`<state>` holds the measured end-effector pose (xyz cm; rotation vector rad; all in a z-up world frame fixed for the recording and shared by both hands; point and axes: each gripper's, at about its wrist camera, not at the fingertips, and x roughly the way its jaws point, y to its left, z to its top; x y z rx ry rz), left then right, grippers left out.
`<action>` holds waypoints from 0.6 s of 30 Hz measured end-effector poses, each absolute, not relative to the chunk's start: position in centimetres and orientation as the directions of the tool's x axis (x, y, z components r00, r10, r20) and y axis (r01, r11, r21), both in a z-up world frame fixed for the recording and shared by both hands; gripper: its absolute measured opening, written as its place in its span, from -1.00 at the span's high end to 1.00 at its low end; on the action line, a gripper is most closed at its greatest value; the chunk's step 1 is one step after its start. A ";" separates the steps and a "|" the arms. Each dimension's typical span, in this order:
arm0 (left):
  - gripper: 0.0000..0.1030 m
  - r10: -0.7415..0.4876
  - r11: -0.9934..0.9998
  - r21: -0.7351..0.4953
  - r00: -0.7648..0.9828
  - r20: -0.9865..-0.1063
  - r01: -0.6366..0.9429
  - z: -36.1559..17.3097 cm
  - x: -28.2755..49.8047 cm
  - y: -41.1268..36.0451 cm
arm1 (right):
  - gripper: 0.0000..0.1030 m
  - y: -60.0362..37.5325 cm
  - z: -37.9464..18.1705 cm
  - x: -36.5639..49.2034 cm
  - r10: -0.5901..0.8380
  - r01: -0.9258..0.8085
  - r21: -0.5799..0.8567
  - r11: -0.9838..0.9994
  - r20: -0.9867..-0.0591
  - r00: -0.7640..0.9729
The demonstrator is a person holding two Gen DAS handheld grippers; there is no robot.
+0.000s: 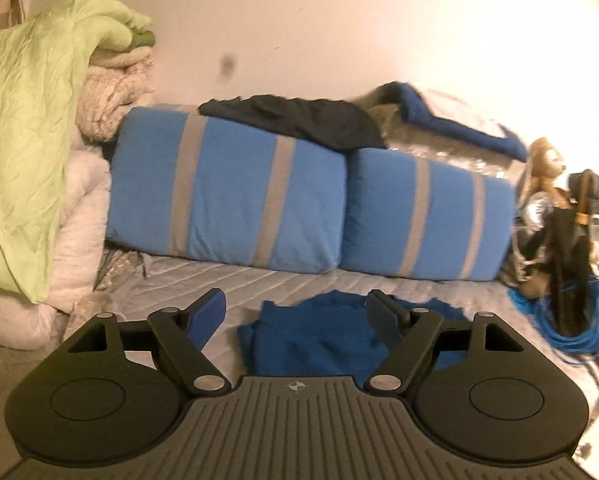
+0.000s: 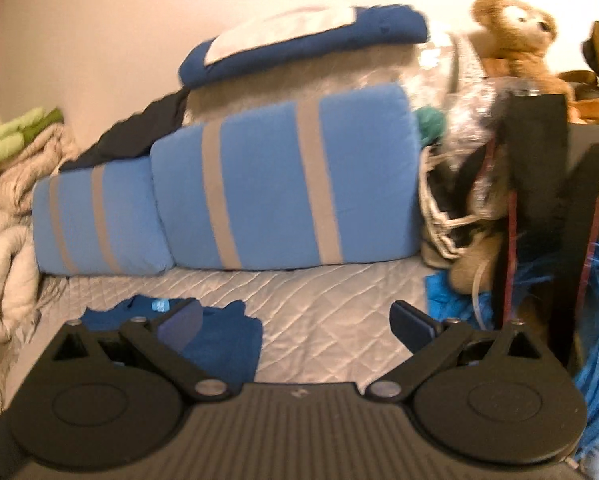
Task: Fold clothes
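Currently both grippers empty, jaws wide: blue garment [image 1: 323, 340] lies bunched on the quilted bed [image 2: 319, 320], dead ahead below left gripper [image 1: 297, 312], off to the left of right gripper [image 2: 295, 326], so left looks nearer.

The right gripper [image 2: 295, 322] hangs over the quilted bed [image 2: 319, 300] with its jaws wide apart, nothing between them. A blue shirt [image 2: 223, 340] lies rumpled on the quilt under the left finger. Two striped blue pillows [image 2: 259, 184] lean against the wall, teddy bear [image 2: 515, 36] up top right.
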<state>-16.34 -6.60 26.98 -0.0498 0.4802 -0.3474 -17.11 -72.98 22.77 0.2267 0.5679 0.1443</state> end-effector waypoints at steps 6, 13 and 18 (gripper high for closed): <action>-0.58 -0.362 0.930 -0.121 0.812 -0.458 0.347 23.2 -17.8 -8.3 | -1.00 -73.0 18.8 -18.5 0.256 -0.088 0.310 0.946 -0.555 0.791; -0.58 -0.412 0.911 -0.206 0.751 -0.516 0.358 17.7 -17.5 -10.5 | -1.00 -68.4 10.0 -16.6 0.390 -0.108 0.441 0.891 -0.621 0.680; -0.58 -0.423 0.906 -0.250 0.741 -0.523 0.341 15.9 -17.6 -10.8 | -0.96 -65.8 4.6 -14.9 0.449 -0.070 0.520 0.852 -0.654 0.609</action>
